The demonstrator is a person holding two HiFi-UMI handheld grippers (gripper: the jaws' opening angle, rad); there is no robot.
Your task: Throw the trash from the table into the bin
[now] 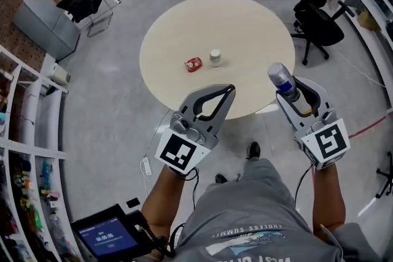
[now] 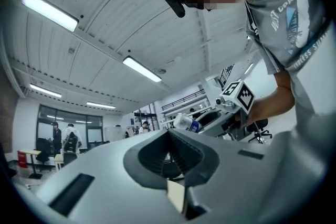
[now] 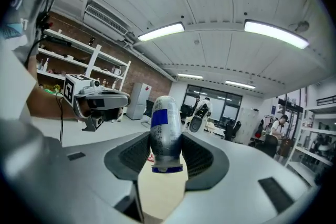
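Your right gripper is raised at the near edge of the round beige desk. Its fingers are clamped on a silver and blue drinks can. They grip only the can's lower end, so most of it sticks out past the fingertips, and a fast swing could lever it loose and drop it on the floor.

Your left gripper is beside it, fingers together with nothing between them. They must part before they can grasp anything.

A crumpled red wrapper and a small white lidded pot lie close together mid-desk, so reaching for one could knock the other.

No bin is clearly visible. A white cable lies on the floor by your feet and could trip you.
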